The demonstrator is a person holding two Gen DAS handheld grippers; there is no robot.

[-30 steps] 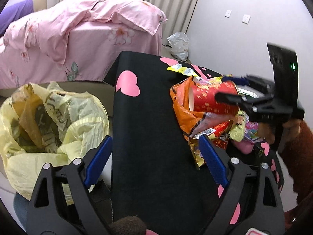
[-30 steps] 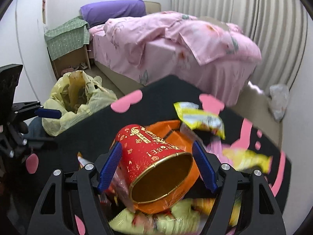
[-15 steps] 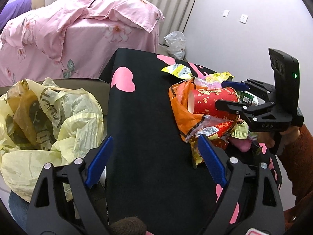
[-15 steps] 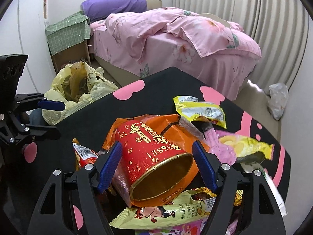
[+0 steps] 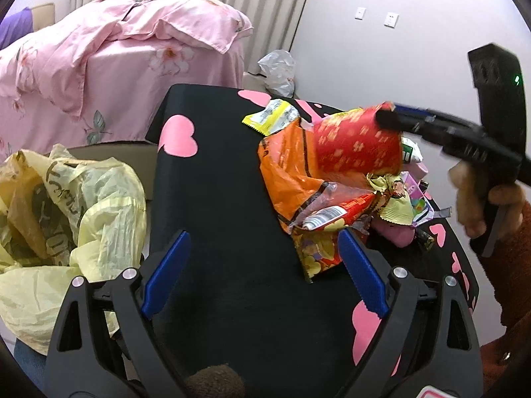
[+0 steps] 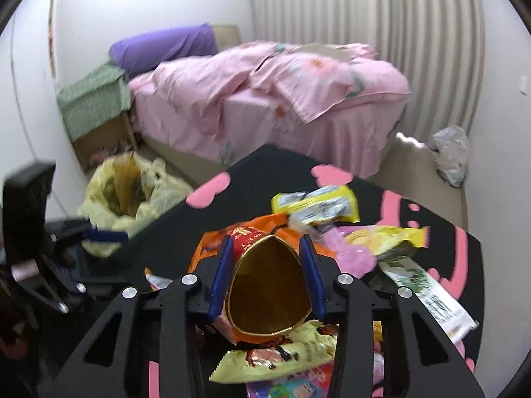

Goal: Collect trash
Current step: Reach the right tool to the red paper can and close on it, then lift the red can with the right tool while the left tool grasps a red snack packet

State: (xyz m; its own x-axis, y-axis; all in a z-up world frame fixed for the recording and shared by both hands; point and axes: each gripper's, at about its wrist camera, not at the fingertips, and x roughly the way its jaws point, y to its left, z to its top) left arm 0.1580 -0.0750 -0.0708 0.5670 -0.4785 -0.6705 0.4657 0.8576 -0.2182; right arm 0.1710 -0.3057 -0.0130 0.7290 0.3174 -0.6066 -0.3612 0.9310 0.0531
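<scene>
A red paper cup (image 6: 245,236) with a gold inside lies between the blue pads of my right gripper (image 6: 265,245). The jaws are closing and press its rim into a teardrop shape. From the left wrist view the cup (image 5: 355,146) hangs tilted over an orange wrapper (image 5: 285,172) and a heap of snack wrappers (image 5: 391,205), with the right gripper (image 5: 391,116) on it. My left gripper (image 5: 262,235) stands open over the bare black table (image 5: 215,199) and holds nothing. A yellow trash bag (image 5: 66,205) gapes open at the table's left side.
A bed with pink bedding (image 5: 116,66) fills the far side. On the floor by the curtain lies a white plastic bag (image 5: 277,69). A hand in a brown sleeve (image 5: 481,205) holds the right gripper. More wrappers (image 6: 315,204) are strewn across the table's far right.
The right gripper's jaws have narrowed from wide apart onto the red cup, squashing its round rim, and the cup has risen and tipped up from the pile. The left gripper has hardly moved.
</scene>
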